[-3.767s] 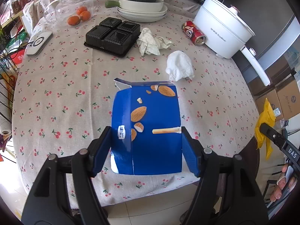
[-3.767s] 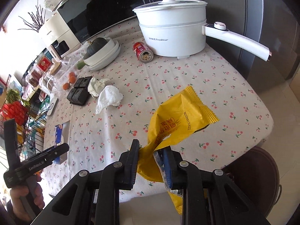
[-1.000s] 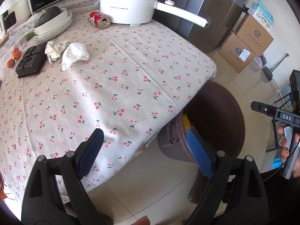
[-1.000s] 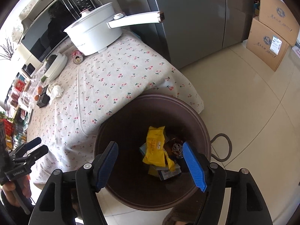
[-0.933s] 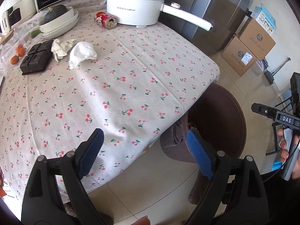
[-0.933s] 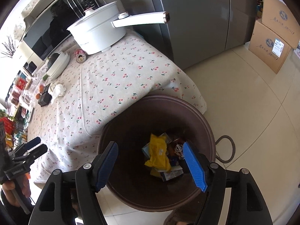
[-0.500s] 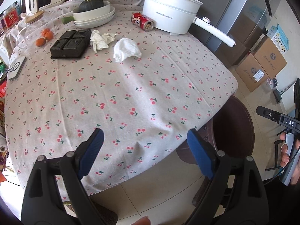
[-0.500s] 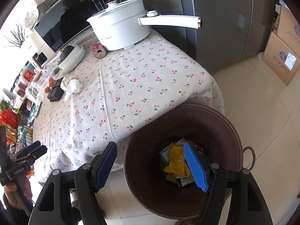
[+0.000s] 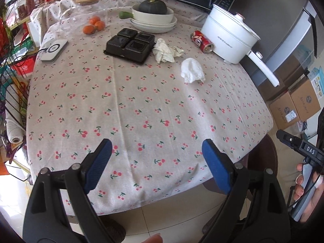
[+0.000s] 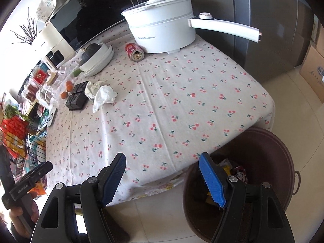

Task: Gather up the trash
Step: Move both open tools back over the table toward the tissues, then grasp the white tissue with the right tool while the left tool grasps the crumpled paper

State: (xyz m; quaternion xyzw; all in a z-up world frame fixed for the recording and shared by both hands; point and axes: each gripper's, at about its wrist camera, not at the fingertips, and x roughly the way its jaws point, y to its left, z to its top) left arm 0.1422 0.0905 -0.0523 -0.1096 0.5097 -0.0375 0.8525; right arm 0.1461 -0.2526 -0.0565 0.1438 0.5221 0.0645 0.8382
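Note:
Both grippers are open and empty. My left gripper (image 9: 157, 158) hangs over the near edge of the cherry-print table (image 9: 141, 111). My right gripper (image 10: 162, 174) is at the table's corner beside the brown trash bin (image 10: 269, 162), which holds wrappers, a yellow one (image 10: 225, 169) among them. On the table lie a white crumpled tissue (image 9: 192, 70) (image 10: 105, 96), a cream crumpled paper (image 9: 165, 50) (image 10: 92, 89), a red can on its side (image 9: 202, 41) (image 10: 134, 52) and a black plastic tray (image 9: 129, 45) (image 10: 78, 99).
A white electric pot (image 9: 228, 40) (image 10: 162, 32) with a long handle stands at the far right. Stacked bowls with a squash (image 9: 152, 16), oranges (image 9: 93, 25), a glass jar (image 9: 81, 14) and a white scale (image 9: 53, 50) stand at the back. Cardboard boxes (image 9: 297, 105) sit on the floor.
Both grippers let go their trash, the blue carton and the yellow wrapper, into the bin. They have since swung back from the bin towards the table.

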